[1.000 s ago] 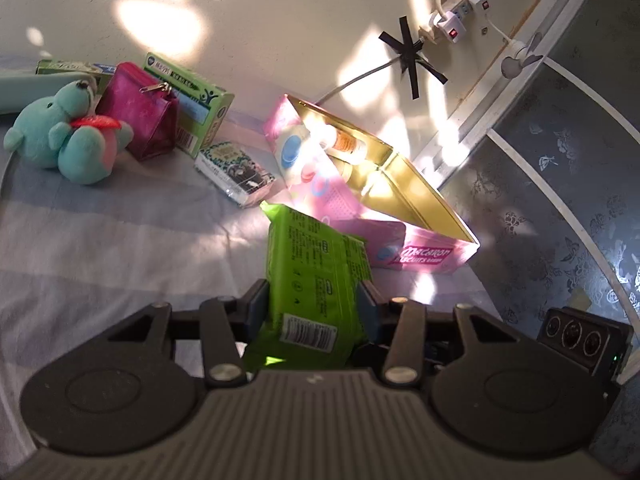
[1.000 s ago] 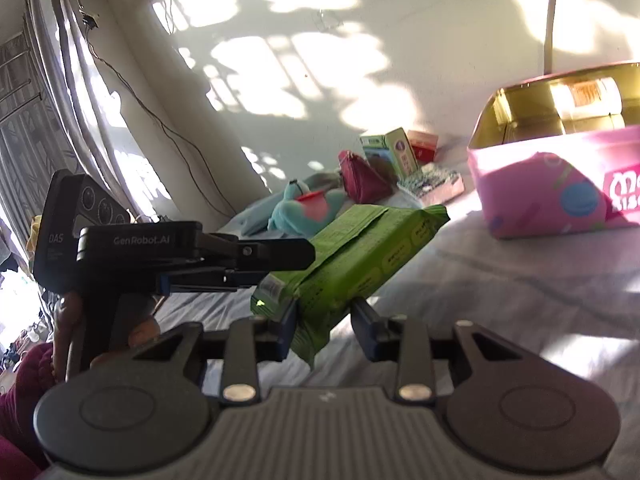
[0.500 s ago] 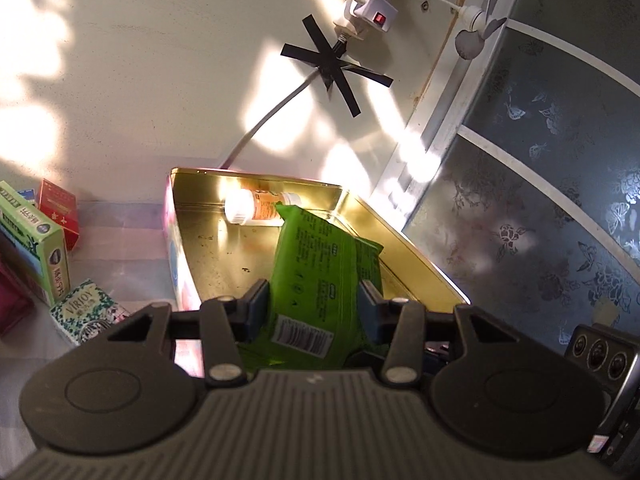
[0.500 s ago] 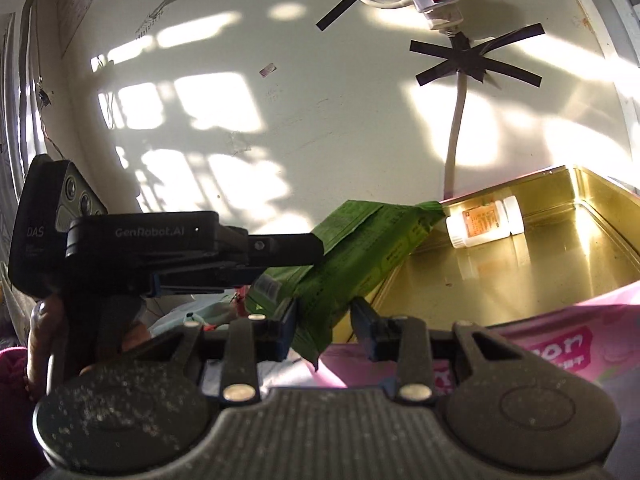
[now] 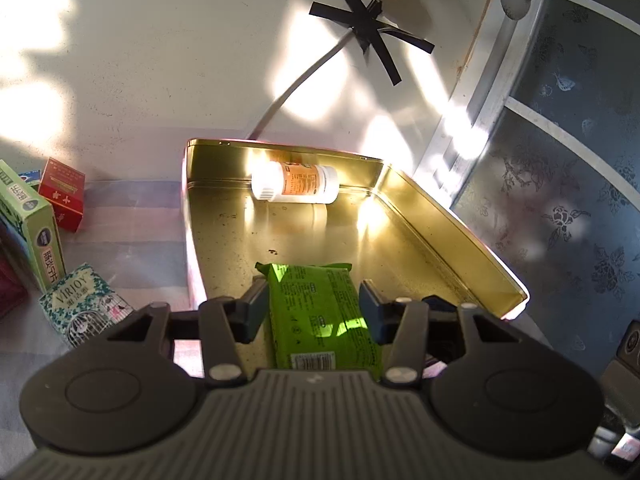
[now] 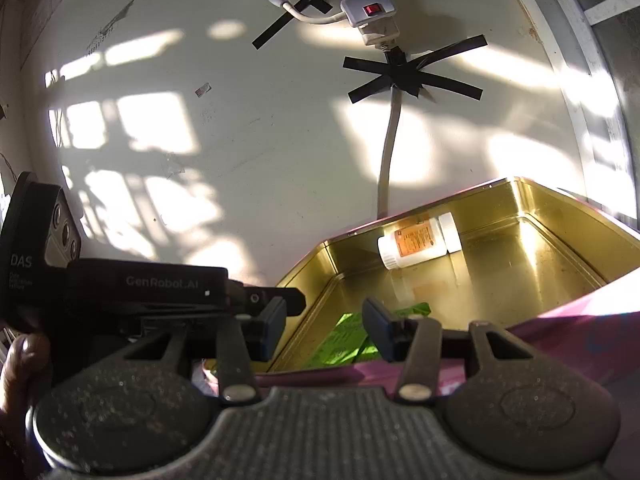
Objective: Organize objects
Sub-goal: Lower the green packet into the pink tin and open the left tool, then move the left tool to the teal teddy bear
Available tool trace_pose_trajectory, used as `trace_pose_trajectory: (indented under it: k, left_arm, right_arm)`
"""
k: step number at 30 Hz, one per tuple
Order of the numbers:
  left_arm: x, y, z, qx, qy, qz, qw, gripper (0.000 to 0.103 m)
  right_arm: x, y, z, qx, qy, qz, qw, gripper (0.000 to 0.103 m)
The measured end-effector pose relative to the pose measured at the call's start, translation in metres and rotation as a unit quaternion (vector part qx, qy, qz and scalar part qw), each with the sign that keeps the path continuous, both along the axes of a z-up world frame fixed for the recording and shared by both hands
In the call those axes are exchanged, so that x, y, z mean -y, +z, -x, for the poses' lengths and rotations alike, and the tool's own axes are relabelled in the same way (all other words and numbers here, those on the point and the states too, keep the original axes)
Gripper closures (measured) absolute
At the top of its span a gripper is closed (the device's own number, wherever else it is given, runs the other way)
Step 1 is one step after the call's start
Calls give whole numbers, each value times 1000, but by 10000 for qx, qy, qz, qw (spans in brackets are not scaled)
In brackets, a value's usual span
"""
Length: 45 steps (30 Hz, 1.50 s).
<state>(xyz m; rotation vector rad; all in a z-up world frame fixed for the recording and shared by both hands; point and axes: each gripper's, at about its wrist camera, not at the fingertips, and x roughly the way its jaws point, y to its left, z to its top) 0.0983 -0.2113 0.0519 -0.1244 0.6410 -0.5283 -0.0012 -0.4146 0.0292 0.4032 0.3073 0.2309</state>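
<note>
The green wipes pack (image 5: 320, 312) lies flat on the floor of the open gold-lined pink tin (image 5: 460, 236), near its front wall. My left gripper (image 5: 313, 310) straddles the pack; its jaws are opening and a thin gap shows at each pad. In the right wrist view the pack (image 6: 348, 344) lies inside the tin (image 6: 560, 220), below and beyond my right gripper (image 6: 326, 330). That gripper's jaws are opening with nothing between them. The left gripper (image 6: 280, 304) reaches in from the left. A white pill bottle (image 5: 296, 188) (image 6: 416, 242) lies at the tin's back wall.
Left of the tin on the striped cloth stand a green box (image 5: 32, 232), a red box (image 5: 62, 192) and a patterned tissue pack (image 5: 84, 304). A power strip (image 6: 370, 12) and its cable are taped to the wall. A patterned glass door (image 5: 560, 160) stands right. A hand (image 6: 24, 360) holds the left gripper.
Both grippers carried the green pack over the tin. The pack now lies flat on the tin's floor; the right gripper has let go and both pairs of jaws stand wider.
</note>
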Motion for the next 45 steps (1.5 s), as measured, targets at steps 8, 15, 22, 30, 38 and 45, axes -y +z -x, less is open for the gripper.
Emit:
trace_pose_trajectory:
  k: [8, 15, 22, 30, 38, 45]
  left_arm:
    - [-11, 6, 54, 460, 239, -525, 9973, 47]
    - [-32, -4, 82, 547, 562, -907, 9928, 44]
    - [-69, -33, 88, 182, 1037, -1126, 9880, 44]
    - [-116, -47, 95, 180, 1602, -1316, 9781, 43]
    - [-171, -54, 96, 219, 2122, -1431, 9665, 43]
    - [-230, -57, 97, 267, 2747, -1310, 9522, 40]
  right_arm:
    - [-21, 6, 23, 49, 12, 293, 9996, 59]
    - [-43, 1, 53, -142, 102, 238, 9996, 59]
    - [-81, -14, 58, -550, 420, 465, 9965, 59]
    - [-127, -20, 49, -790, 814, 787, 9904, 59]
    - [-178, -27, 34, -1018, 1207, 1182, 9803, 59]
    - [-218, -29, 16, -1156, 1555, 1589, 9681, 59]
